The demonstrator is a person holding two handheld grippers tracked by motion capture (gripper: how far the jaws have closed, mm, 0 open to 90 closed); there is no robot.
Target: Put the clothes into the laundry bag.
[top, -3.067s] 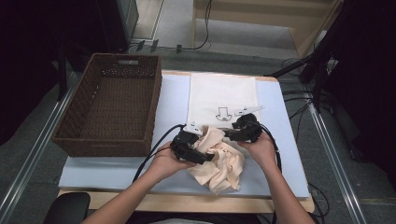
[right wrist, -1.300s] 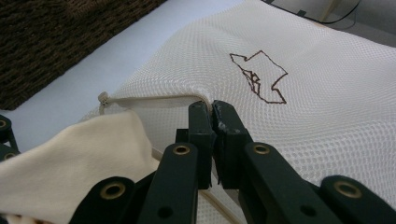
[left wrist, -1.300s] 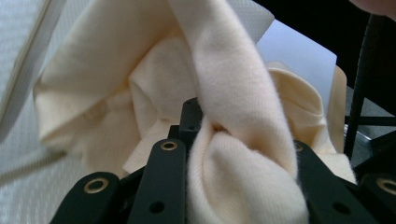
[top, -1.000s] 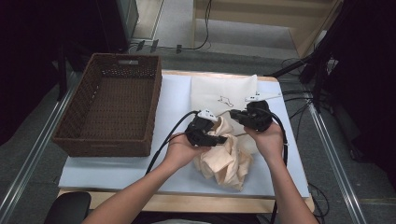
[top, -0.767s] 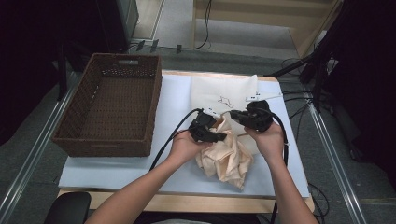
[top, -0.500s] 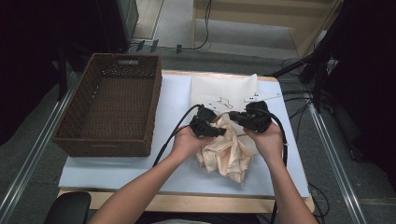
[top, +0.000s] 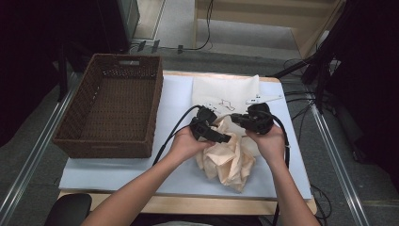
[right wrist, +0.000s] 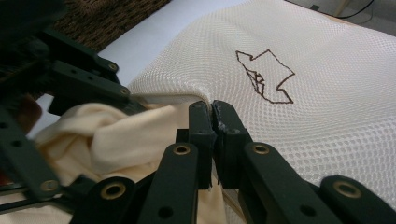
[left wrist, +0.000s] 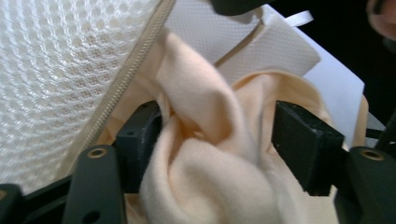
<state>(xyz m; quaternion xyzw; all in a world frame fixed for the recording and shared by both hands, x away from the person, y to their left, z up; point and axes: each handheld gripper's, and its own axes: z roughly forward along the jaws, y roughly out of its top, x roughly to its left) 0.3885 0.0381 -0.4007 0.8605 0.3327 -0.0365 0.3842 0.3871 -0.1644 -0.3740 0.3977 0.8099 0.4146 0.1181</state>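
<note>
A crumpled cream garment (top: 230, 157) lies at the mouth of a white mesh bag (top: 226, 92) that bears a brown outline drawing (right wrist: 266, 77). My left gripper (top: 226, 138) points into the garment. In the left gripper view its jaws have just been opening, and a fold of the garment (left wrist: 205, 140) bulges between the parted pads of this gripper (left wrist: 215, 135), beside the bag's zip edge (left wrist: 116, 102). My right gripper (right wrist: 212, 112) is shut on the rim of the mesh bag (right wrist: 327, 93), holding it up. In the high view the right gripper (top: 235, 117) faces the left one.
A brown wicker basket (top: 155, 94) stands at the left of the pale mat (top: 108, 169). Black cables trail from both grippers toward the person. A white tag (top: 263, 99) lies at the bag's far right corner. The table's right edge is near the right hand.
Both grippers have moved away from the person toward the bag since the earliest frame. Over the last second the left gripper has edged right toward the right one, which kept still.
</note>
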